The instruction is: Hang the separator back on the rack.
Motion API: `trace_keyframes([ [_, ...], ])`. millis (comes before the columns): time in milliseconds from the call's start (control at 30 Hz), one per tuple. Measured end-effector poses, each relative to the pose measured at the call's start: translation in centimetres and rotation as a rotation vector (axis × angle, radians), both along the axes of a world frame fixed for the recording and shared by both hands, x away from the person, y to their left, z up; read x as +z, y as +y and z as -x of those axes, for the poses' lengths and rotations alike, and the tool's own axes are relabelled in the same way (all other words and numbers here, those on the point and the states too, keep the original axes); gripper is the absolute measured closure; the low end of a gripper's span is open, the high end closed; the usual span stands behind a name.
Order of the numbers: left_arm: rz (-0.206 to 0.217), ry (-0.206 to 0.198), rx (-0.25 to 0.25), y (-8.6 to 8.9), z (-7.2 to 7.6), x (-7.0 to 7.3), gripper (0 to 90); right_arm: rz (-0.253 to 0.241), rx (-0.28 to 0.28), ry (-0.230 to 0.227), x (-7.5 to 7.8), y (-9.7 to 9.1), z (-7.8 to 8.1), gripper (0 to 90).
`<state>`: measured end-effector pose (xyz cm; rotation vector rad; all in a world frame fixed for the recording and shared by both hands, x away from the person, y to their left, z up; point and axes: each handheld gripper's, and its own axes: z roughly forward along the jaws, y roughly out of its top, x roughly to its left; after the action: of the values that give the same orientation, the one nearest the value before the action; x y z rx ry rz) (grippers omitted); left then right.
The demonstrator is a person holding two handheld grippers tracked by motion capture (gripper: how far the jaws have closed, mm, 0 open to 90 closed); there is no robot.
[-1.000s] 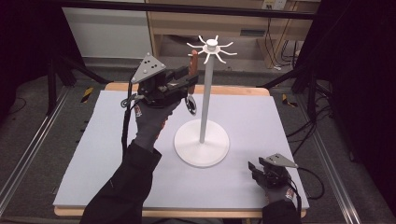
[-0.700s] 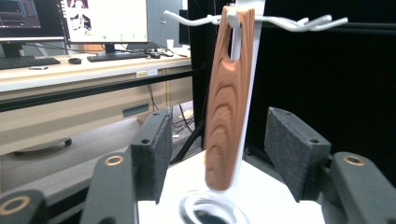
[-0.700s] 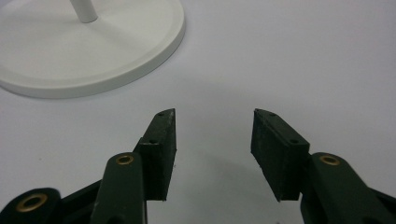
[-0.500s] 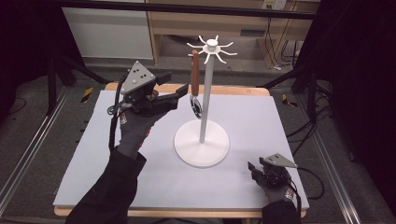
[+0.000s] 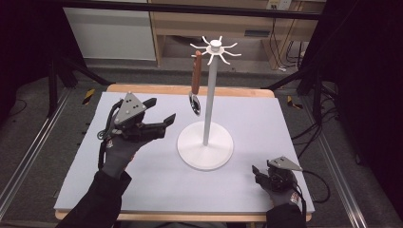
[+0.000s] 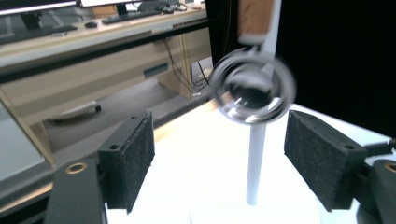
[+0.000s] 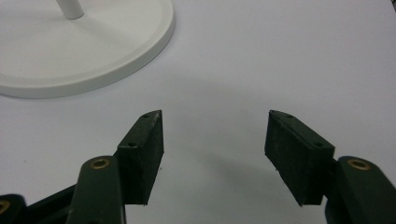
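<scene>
White stand at surface centre, spoon hanging from its top hook, left tool jaws apart beside spoon, empty, right tool jaws apart, near front right corner.

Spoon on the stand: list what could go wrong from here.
1. The spoon hangs from one thin hook of the stand and looks blurred in the left gripper view, perhaps swinging; it might slip off.
2. The left tongs are open, level with the bowl; a careless move could knock it.
3. The stand is tall on a narrow pole; a bump might tip it.
</scene>
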<state>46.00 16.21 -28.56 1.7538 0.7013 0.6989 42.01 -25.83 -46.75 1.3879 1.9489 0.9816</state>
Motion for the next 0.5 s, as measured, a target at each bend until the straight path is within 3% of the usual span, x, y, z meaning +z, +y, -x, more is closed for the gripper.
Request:
trace_keyframes([
  [133,-0.015,0.028,0.013,1.1,0.2,-1.6,23.3,0.004,-0.003,-0.002,0.0,-0.1,0.0,36.1],
  [433,-0.082,0.133,0.076,3.4,0.1,-6.9,21.7,0.008,-0.008,-0.001,-0.1,-0.1,0.0,34.5],
  [500,-0.080,0.151,0.084,3.8,0.0,-7.7,21.7,0.003,-0.012,-0.001,-0.2,-0.1,0.0,34.2],
])
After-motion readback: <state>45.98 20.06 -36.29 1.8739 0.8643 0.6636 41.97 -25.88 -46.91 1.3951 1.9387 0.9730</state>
